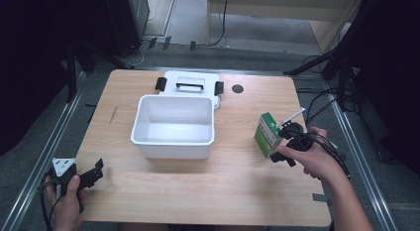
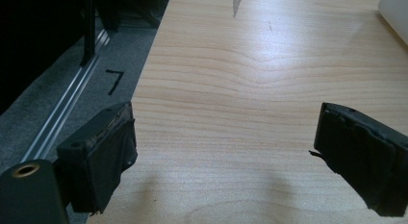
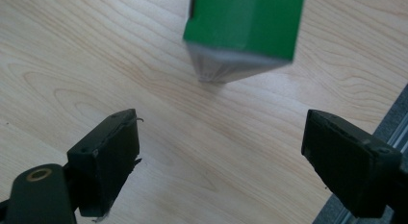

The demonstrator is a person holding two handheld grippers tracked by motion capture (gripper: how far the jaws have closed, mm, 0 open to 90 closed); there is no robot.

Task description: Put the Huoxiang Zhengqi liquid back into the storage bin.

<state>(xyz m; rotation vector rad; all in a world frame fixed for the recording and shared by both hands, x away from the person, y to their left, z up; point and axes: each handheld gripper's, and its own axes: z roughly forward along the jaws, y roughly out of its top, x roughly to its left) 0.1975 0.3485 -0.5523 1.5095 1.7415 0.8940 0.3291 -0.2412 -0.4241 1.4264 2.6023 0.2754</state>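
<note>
A green and white box [image 1: 269, 134] is at the right side of the wooden table [image 1: 148, 191], tilted, right in front of my right gripper [image 1: 283, 142]. In the right gripper view the green box [image 3: 243, 31] sits just beyond the jaws, slightly blurred, and my right gripper [image 3: 221, 132] is open with only bare wood between its jaws. I cannot tell whether the box rests on the table. My left gripper [image 1: 94, 172] is at the table's front left corner. The left gripper [image 2: 226, 132] is open over bare wood.
A white open bin [image 1: 173, 150] stands at the table's middle, with its white lid [image 1: 190, 85] with black latches lying flat behind it. A small dark round hole [image 1: 237, 88] is at the back right. Cables trail off the table's right edge.
</note>
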